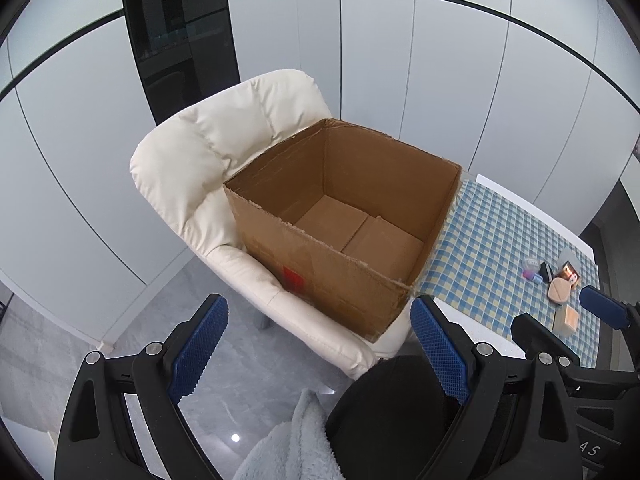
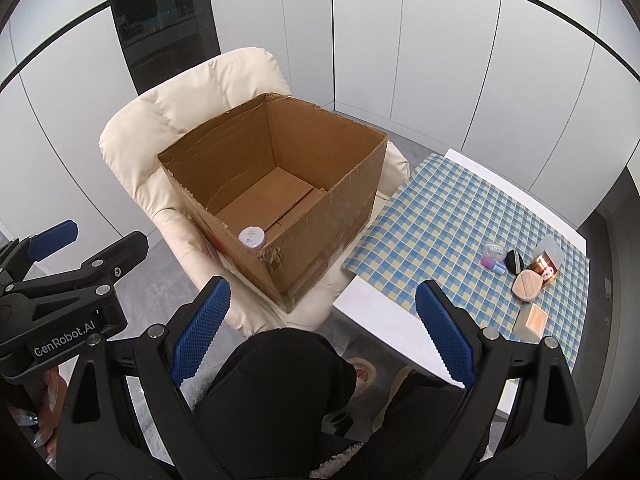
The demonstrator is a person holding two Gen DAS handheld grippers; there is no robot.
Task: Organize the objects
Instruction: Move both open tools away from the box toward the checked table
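An open cardboard box (image 1: 332,276) (image 2: 316,236) stands on a cream armchair (image 1: 200,156) (image 2: 140,136). A small white round jar (image 2: 251,237) lies in the box's near corner in the right wrist view. Small cosmetics sit on the checked cloth at the right: a peach puff (image 2: 527,284) (image 1: 559,291), a black compact (image 2: 514,261), a small pink and blue tube (image 2: 493,265) and a peach block (image 2: 535,319) (image 1: 567,319). My left gripper (image 1: 320,328) (image 2: 80,240) is open and holds nothing, in front of the box. My right gripper (image 2: 322,316) (image 1: 560,312) is open too, nothing between its blue pads.
A white table (image 2: 372,312) under a blue and yellow checked cloth (image 2: 460,216) stands right of the armchair. A person's black-clad knees (image 2: 288,380) and a pale fleece (image 1: 288,444) are below the grippers. White cabinet panels and a dark glass column (image 1: 180,40) line the back.
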